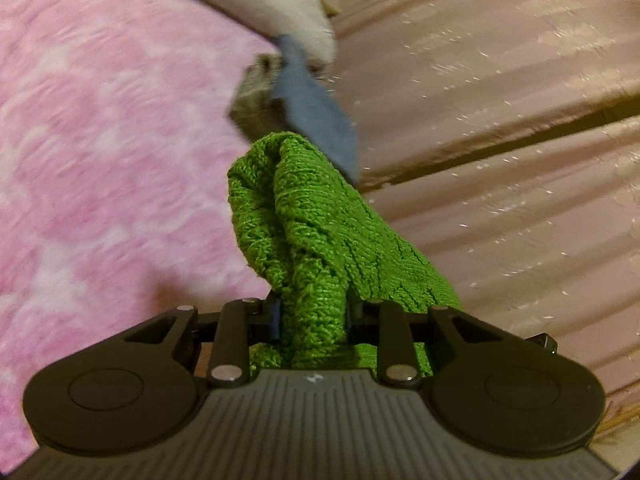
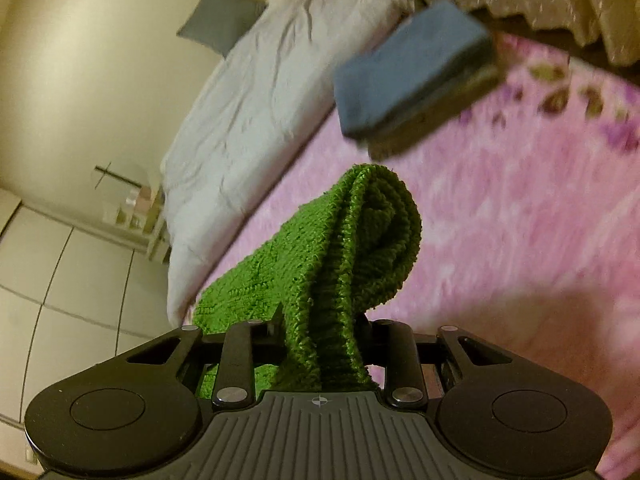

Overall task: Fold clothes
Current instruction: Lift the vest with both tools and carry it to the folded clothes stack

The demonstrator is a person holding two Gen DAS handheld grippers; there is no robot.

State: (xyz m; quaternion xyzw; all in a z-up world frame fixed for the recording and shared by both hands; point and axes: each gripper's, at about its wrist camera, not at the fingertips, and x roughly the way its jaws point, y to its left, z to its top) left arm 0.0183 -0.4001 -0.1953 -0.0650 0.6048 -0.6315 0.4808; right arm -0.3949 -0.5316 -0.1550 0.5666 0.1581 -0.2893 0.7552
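We hold the green knit (image 1: 304,216) in both grippers. Our left gripper (image 1: 312,320) pinches a bunched fold of it, the cloth rising out of the jaws and draping to the right. Our right gripper (image 2: 324,340) pinches another bunch (image 2: 340,248), which spills down to the left. Below lies the pink blanket (image 1: 100,140) (blurred in both views), with a folded stack (image 2: 416,76), blue on top, resting on it. A white duvet (image 2: 256,112) lies beside the blanket, and pinkish curtains (image 1: 500,80) hang at the right of the left view.
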